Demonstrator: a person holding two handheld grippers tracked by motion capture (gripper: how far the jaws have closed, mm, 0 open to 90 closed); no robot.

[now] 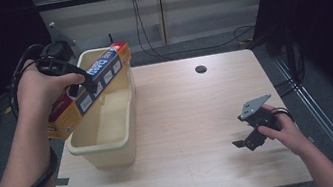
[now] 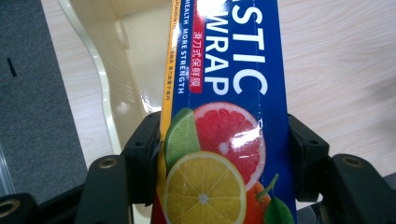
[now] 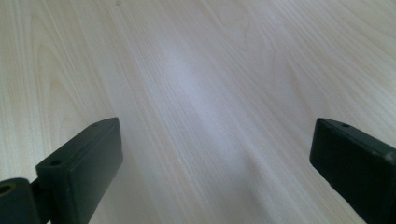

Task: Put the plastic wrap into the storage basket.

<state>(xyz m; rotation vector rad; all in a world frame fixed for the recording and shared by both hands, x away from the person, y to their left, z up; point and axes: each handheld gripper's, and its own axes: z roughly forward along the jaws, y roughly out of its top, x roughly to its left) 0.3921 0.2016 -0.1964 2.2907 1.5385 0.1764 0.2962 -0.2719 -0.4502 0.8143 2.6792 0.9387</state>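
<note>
High view puts the left gripper (image 1: 83,86) up over the left side of the pale wooden table (image 1: 194,119), its black jaws clamped across a long blue, yellow and red cardboard box of plastic wrap (image 1: 90,88). The box hangs tilted above the cream plastic rectangular tub (image 1: 109,128), its far end raised over the tub's far rim and its near end reaching out past the tub's left wall. Left gripper view confirms the hold: both jaws press the box's long sides (image 2: 224,140) at the citrus-fruit picture, with the tub's open inside (image 2: 135,70) directly below.

Near the table's right edge, the right gripper (image 1: 250,140) rests low in the person's hand, jaws spread wide with nothing between them; right gripper view shows bare wood grain (image 3: 201,93) beyond the jaws.

Judging from this, the step in hand appears to be lowering the box into the tub. The next move probably calls for bringing the box in line with the tub's long axis, so that it clears the rim, sinking it toward the bottom, and only then parting the jaws.
</note>
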